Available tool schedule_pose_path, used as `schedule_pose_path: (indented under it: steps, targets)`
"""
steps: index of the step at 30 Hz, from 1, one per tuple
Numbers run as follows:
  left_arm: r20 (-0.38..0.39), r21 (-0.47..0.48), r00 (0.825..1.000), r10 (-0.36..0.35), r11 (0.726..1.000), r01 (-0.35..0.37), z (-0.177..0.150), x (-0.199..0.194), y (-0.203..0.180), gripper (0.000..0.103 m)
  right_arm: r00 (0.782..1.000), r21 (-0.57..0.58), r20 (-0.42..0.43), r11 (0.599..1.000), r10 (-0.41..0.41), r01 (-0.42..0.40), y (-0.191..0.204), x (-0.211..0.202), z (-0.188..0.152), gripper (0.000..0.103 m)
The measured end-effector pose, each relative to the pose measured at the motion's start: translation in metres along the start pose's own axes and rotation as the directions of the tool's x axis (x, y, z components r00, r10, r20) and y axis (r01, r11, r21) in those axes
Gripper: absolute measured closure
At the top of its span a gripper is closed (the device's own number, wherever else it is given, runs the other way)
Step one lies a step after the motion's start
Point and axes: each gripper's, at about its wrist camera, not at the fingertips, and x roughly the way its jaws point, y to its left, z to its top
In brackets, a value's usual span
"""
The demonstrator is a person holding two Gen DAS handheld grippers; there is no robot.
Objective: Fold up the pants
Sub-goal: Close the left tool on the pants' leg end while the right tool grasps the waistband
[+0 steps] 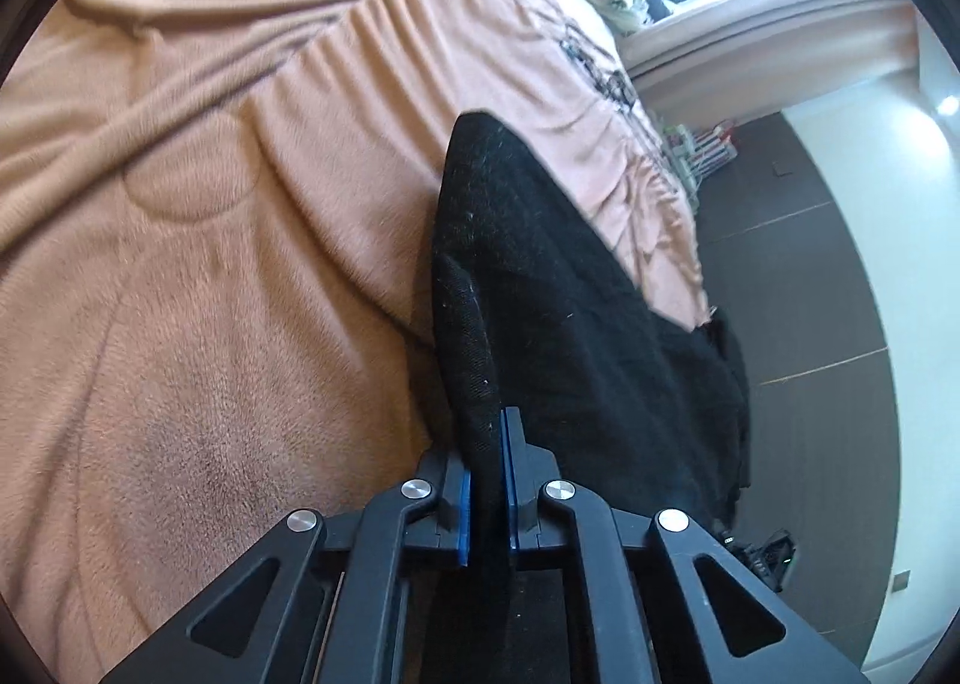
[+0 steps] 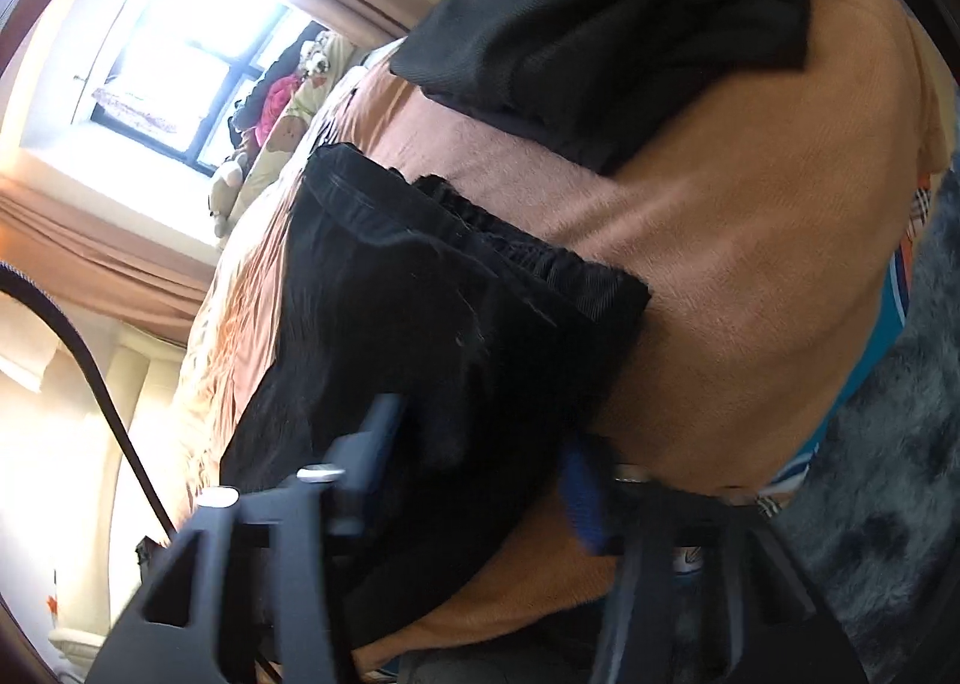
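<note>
The black pants (image 1: pixel 540 276) are lying on the bed, over a peach blanket (image 1: pixel 210 204), w/ one end hanging off the bed edge. The left gripper (image 1: pixel 487 480) is pinching a fold of the pants; its jaws are closed on the cloth, blue pads (image 1: pixel 512 480) pressing it. The right gripper (image 2: pixel 480 462) is standing w/ jaws apart around the pants near the waistband (image 2: pixel 528 258), pads not pressing. Another dark garment (image 2: pixel 612 24) is lying further on the blanket, apart from the pants
</note>
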Motion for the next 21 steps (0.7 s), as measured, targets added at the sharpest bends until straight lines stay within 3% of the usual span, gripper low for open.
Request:
schedule_pose_path:
  steps: [4, 12, 21]
  targets:
    - [0.041, 0.002, 0.999, -0.035, 0.999, 0.035, 0.008, -0.017, -0.008, 0.096, 1.0, 0.012, -0.006, 1.0, 0.029, -0.029, 0.003, -0.003, -0.002, 0.082]
    - [0.094, 0.023, 0.994, -0.056, 0.998, 0.054, 0.024, -0.049, -0.01, 0.096, 0.997, -0.022, -0.03, 0.998, 0.066, -0.067, 0.018, 0.008, -0.018, 0.083]
    - [0.186, -0.04, 0.982, -0.006, 0.999, 0.014, 0.042, -0.116, 0.04, 0.096, 0.983, -0.091, -0.142, 0.987, 0.119, -0.133, 0.059, 0.05, -0.045, 0.083]
